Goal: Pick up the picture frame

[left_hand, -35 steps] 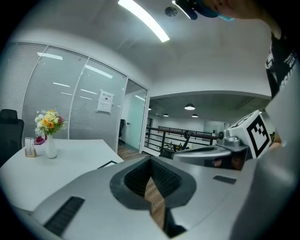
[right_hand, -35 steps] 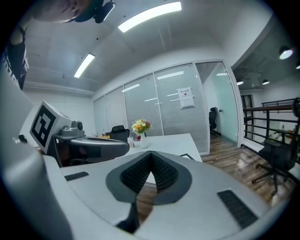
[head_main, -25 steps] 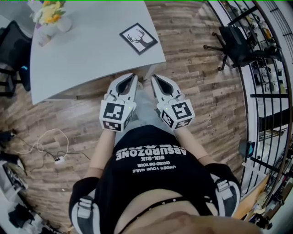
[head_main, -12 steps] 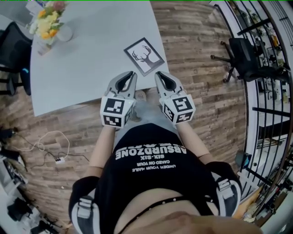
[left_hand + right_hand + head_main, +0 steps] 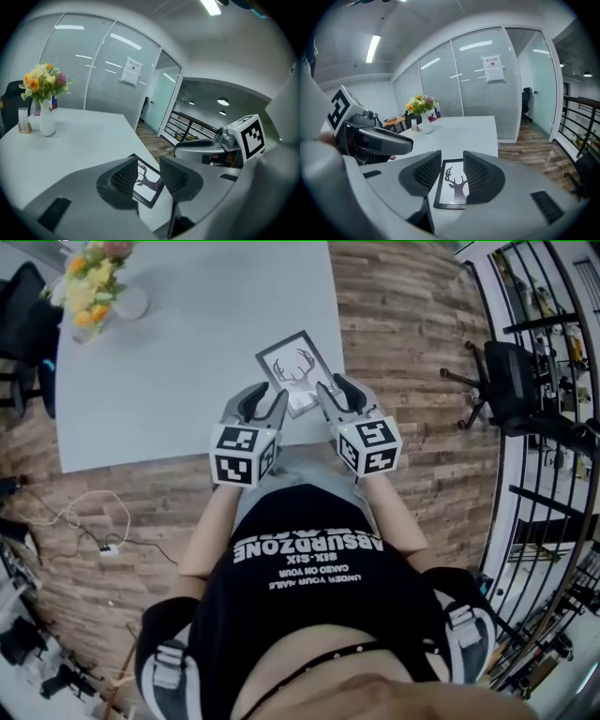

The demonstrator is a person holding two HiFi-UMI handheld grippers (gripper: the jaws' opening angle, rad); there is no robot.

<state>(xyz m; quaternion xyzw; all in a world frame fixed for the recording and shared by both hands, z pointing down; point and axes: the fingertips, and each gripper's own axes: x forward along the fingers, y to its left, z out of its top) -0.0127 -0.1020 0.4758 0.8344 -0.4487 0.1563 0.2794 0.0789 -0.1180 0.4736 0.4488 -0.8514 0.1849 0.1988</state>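
The picture frame (image 5: 296, 369), a black frame round a deer silhouette, lies flat near the front right corner of the grey table (image 5: 169, 381). My left gripper (image 5: 266, 393) hovers at the frame's near left corner and my right gripper (image 5: 332, 388) at its near right edge. Both sets of jaws are opening, with nothing pressed between them. In the left gripper view the picture frame (image 5: 150, 183) shows through the gap of the left gripper (image 5: 149, 171), a little beyond it. In the right gripper view the picture frame (image 5: 454, 186) lies just past the right gripper (image 5: 452, 169).
A vase of flowers (image 5: 92, 285) stands at the table's far left corner, also visible as a vase (image 5: 45, 108). A black chair (image 5: 26, 329) sits left of the table, an office chair (image 5: 521, 381) and a railing (image 5: 562, 521) to the right. Cables (image 5: 84, 526) lie on the wood floor.
Both grippers have moved forward from over the floor to above the table's front edge, reaching the frame. Their jaws, closed before, now stand apart.
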